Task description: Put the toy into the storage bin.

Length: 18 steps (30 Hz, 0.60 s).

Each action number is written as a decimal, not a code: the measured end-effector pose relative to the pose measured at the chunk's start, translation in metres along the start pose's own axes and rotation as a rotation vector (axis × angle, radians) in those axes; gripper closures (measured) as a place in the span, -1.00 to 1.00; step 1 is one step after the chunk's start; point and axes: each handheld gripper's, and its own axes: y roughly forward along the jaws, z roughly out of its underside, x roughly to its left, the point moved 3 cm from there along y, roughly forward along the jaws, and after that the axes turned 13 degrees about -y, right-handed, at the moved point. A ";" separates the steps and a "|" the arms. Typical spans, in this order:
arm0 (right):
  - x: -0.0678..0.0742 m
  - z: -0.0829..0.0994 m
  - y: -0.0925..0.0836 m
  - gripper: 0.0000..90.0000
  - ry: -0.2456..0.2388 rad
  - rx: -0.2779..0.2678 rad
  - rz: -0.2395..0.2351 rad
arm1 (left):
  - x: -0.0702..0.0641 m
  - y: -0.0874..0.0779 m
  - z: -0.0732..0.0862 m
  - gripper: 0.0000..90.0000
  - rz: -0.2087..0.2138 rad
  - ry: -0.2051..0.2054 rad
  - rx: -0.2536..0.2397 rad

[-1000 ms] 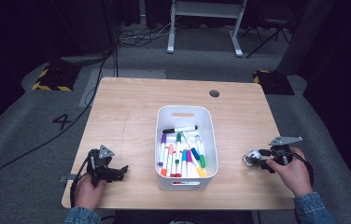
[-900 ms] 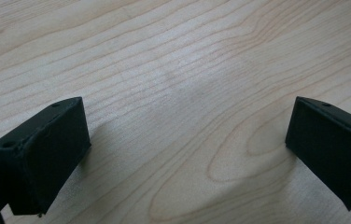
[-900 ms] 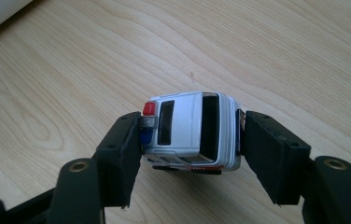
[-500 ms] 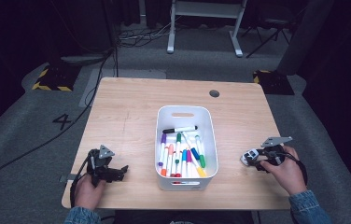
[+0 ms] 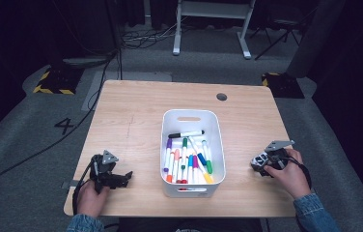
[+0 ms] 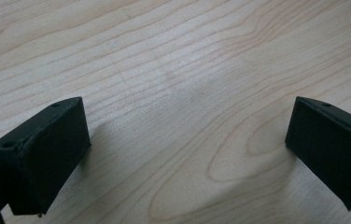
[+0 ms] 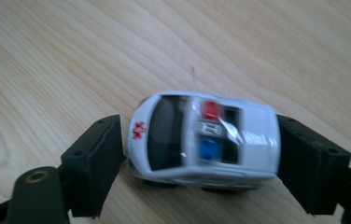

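Both grippers gape open, the left gripper (image 6: 187,135) empty. The right gripper (image 5: 260,163) has just been opening its jaws round the toy car (image 7: 201,135); back off straight, without bumping it.

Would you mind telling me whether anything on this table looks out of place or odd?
One thing: a white toy car sits between the right gripper jaws at the table edge, apart from the white bin of markers. Nothing looks spilled or damaged.

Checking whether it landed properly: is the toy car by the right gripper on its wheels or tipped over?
On its wheels. In the right gripper view the toy car shows its roof lights facing up, wheels on the table, between the right gripper jaws, which have just been opening.
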 end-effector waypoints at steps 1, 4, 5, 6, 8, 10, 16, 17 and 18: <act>-0.001 0.001 0.002 -0.52 0.001 -0.001 -0.001 | 0.000 0.000 0.000 -1.00 0.001 0.000 0.001; 0.000 0.003 0.004 -0.46 0.049 -0.038 -0.029 | 0.000 0.000 0.000 -1.00 0.002 -0.001 0.001; -0.001 0.004 0.003 -0.46 0.058 -0.039 -0.028 | 0.000 0.000 0.000 -1.00 0.002 -0.001 0.001; 0.000 0.005 0.003 -0.45 0.083 -0.035 -0.027 | 0.000 0.000 0.000 -1.00 0.003 -0.002 0.002; 0.000 0.005 0.003 -0.44 0.082 -0.038 -0.022 | 0.000 0.000 0.000 -1.00 0.003 -0.001 0.002; 0.000 0.005 0.003 -0.43 0.092 -0.035 -0.014 | 0.000 0.000 0.000 -1.00 0.002 -0.001 0.002; 0.001 0.005 0.002 -0.43 0.105 -0.034 -0.017 | 0.000 0.000 0.000 -1.00 0.001 0.000 0.001; 0.001 0.005 0.002 -0.43 0.115 -0.036 -0.022 | 0.000 0.000 0.000 -1.00 0.001 -0.001 0.000; 0.001 0.005 0.001 -0.43 0.111 -0.033 -0.023 | 0.000 0.000 0.000 -1.00 0.003 -0.002 0.002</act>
